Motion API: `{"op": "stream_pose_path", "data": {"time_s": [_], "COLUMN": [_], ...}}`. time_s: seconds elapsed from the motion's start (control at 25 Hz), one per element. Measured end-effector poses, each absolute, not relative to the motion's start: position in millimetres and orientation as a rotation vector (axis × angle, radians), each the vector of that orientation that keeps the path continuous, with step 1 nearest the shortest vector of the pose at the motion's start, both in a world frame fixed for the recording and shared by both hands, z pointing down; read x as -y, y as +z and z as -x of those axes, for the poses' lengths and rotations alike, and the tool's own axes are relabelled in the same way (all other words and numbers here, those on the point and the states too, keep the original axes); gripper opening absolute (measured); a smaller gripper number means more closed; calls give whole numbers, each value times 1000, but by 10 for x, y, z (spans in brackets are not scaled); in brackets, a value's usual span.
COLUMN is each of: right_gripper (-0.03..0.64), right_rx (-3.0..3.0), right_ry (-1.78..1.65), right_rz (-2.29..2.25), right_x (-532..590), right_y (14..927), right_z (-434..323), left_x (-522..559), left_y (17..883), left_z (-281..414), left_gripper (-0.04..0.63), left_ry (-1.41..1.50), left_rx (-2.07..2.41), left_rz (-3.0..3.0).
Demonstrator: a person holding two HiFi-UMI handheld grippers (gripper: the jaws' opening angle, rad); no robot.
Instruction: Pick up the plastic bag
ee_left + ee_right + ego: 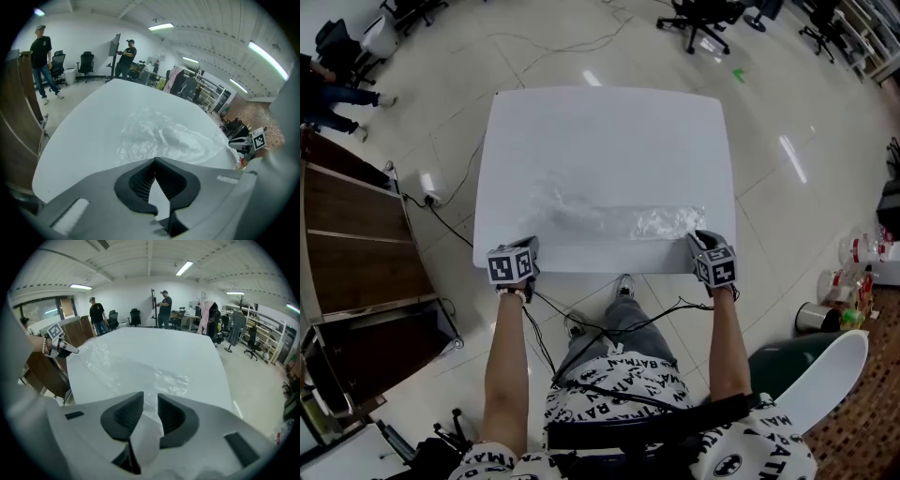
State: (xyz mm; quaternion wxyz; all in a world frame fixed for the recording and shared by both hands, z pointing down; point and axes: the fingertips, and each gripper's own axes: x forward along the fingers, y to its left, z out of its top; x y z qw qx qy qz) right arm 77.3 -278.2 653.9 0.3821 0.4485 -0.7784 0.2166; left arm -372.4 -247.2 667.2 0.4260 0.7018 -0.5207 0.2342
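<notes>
The clear crinkly plastic bag (609, 220) is lying flat along the near edge of the big white table (600, 131), between my two claws. My left claw (531, 246) is pinching shut on the bag's left end. My right claw (698, 239) is keeping its jaws a little apart at the bag's right end.

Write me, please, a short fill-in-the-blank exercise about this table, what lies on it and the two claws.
1. The table under the plastic bag is ___ in colour.
2. The plastic bag stretches across the table ___ the left claw and the right claw.
3. Of the two claws, the ___ one has its jaws apart.
Missing words: white; between; right.
</notes>
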Motion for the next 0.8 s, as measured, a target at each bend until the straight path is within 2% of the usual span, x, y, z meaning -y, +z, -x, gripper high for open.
{"op": "stream_pose_path", "data": {"time_s": [0.16, 0.28, 0.56, 0.8], "right_gripper": [106, 1, 1, 0], "right_rx": [2094, 2218, 2344, 2408], "right_ry": [518, 511, 434, 488], "right_rz": [-1247, -1346, -1447, -1504], "right_x": [2732, 2633, 1907, 1458], "right_y": [6011, 5528, 4788, 4469], "right_z": [-592, -318, 457, 758], "left_x": [2393, 2274, 1621, 1237], "left_y": [6084, 5553, 4728, 4472], "left_z": [3817, 3778, 3427, 3169], "left_gripper": [3, 3, 3, 3], "left_ry": [409, 258, 187, 165], "left_rx": [1407, 1448, 1392, 1418], "left_rz": [-1833, -1915, -2145, -2223]}}
